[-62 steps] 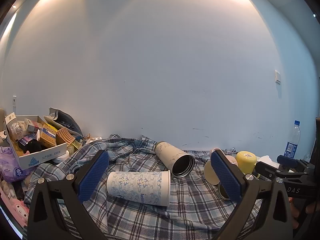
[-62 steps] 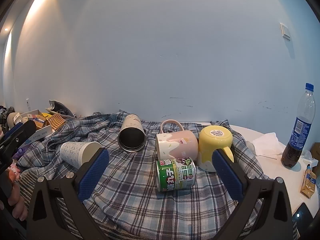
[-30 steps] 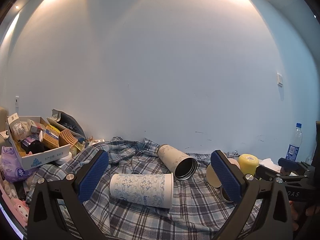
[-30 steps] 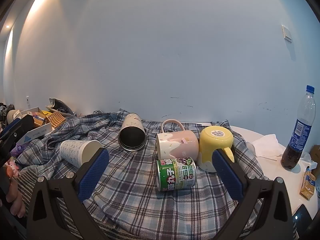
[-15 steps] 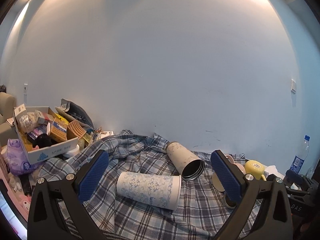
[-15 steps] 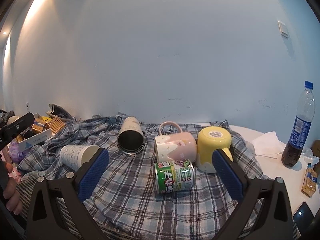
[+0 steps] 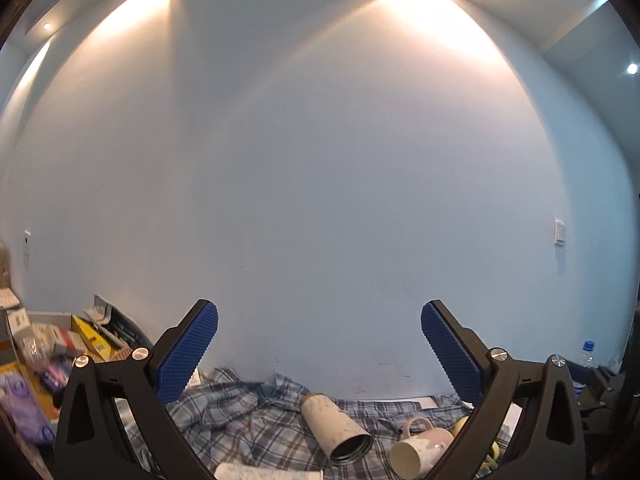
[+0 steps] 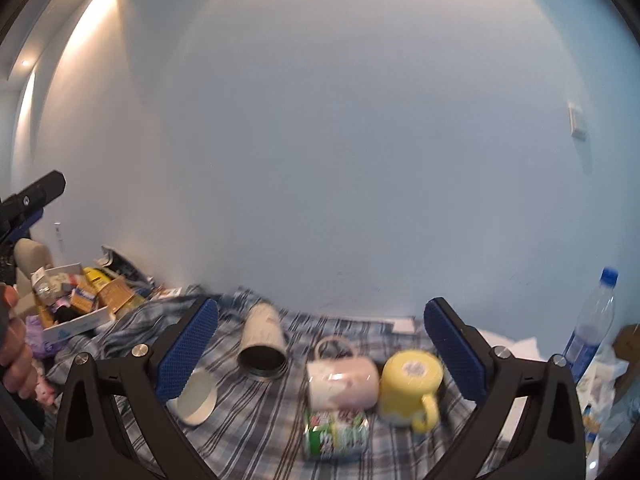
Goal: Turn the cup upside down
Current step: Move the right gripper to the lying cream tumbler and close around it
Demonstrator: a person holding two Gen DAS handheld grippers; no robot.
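Note:
Several cups lie on a plaid cloth (image 8: pixel 256 432). A white patterned paper cup (image 8: pixel 194 398) lies on its side at the left; only its edge (image 7: pixel 268 472) shows in the left wrist view. A cream tumbler (image 8: pixel 264 344) (image 7: pixel 336 430) lies on its side. A pink mug (image 8: pixel 342 380) (image 7: pixel 414 450) lies on its side. A yellow mug (image 8: pixel 412 384) stands upside down. A green can (image 8: pixel 336 434) lies in front. My left gripper (image 7: pixel 319 354) is open, raised and tilted up toward the wall. My right gripper (image 8: pixel 321 350) is open above the cups.
A cardboard box of clutter (image 8: pixel 72 308) (image 7: pixel 44 348) sits at the left. A cola bottle (image 8: pixel 588 320) and white tissue stand at the right on the table. A pale blue wall (image 8: pixel 320 160) is behind. The left gripper's finger (image 8: pixel 36 192) shows at the left edge.
Both grippers have risen and tilted upward; the cups have dropped low in both views. The right wrist view is blurred by motion. Both grippers stay open and empty.

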